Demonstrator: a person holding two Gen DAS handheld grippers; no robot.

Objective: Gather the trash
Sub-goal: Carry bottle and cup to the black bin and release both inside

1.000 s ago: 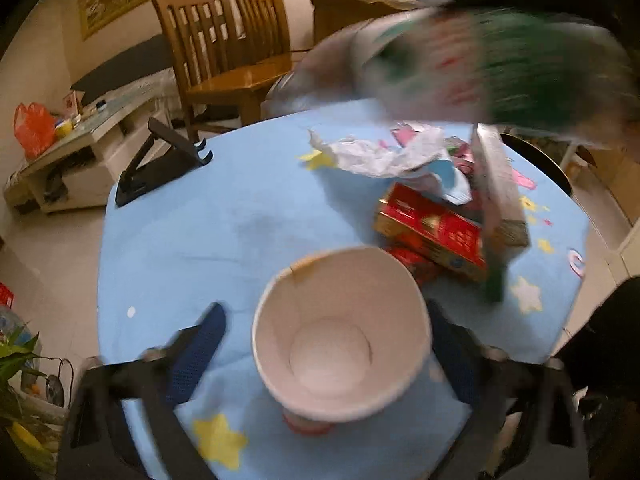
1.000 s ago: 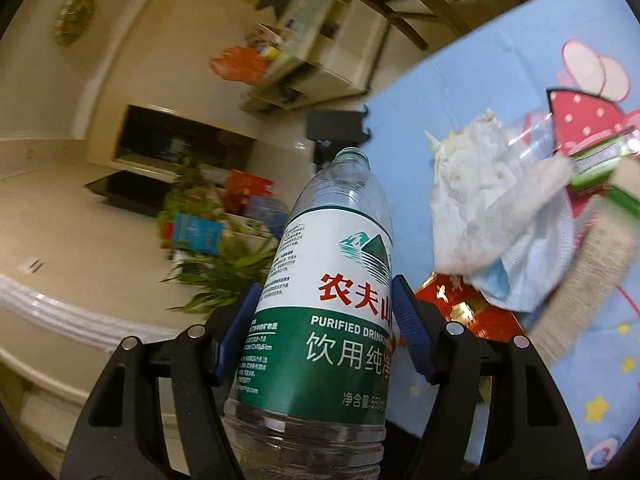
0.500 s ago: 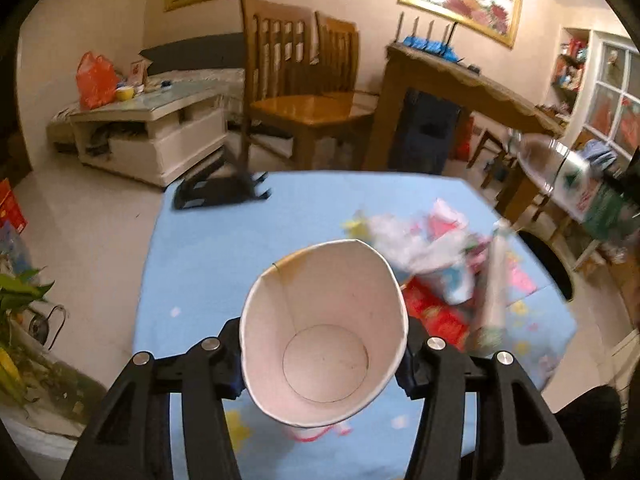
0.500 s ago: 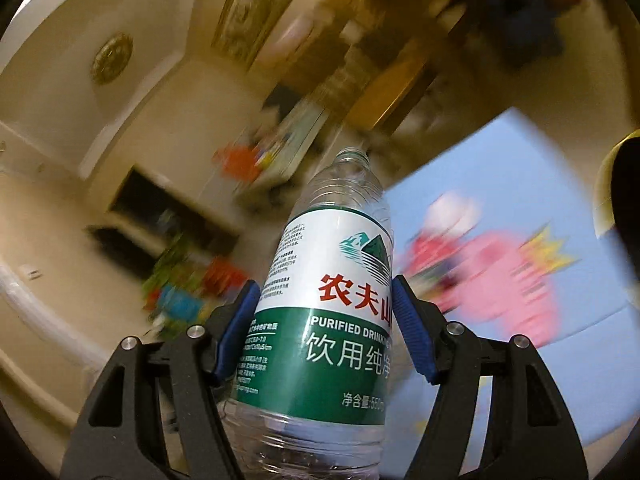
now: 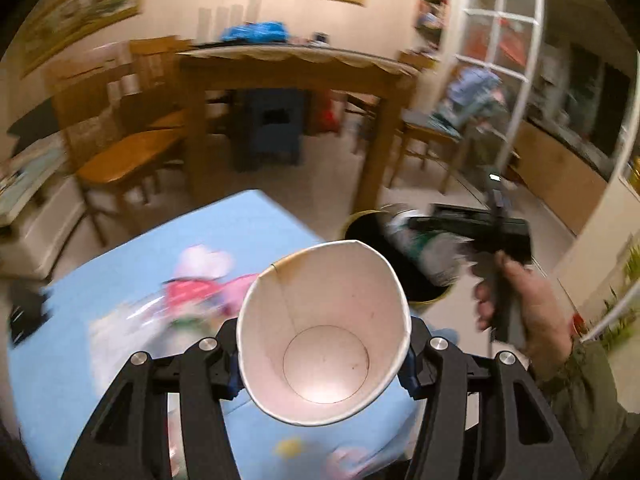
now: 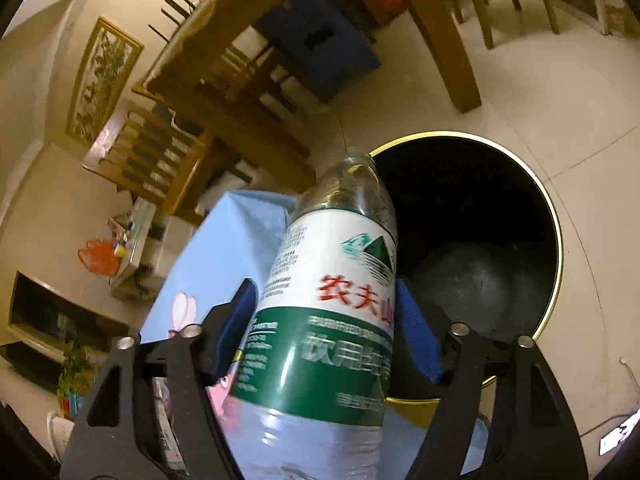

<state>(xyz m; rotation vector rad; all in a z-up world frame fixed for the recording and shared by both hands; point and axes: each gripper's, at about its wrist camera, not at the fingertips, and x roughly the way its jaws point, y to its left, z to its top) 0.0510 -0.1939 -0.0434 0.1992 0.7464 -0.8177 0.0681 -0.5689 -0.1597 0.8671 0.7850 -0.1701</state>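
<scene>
- The paper cup sits between the fingers of the left gripper, mouth toward the camera, above the near part of the low table.
- The trash bin stands on the floor just past the table's far right corner.
- The water bottle lies between the fingers of the right gripper, tilted, its neck over the bin's near rim.
- In the left wrist view the right gripper hangs over the bin, with the right hand behind it.
- Blurred litter lies on the table, left of the cup.
- A dining table stands beyond, with chairs to its left.
</scene>
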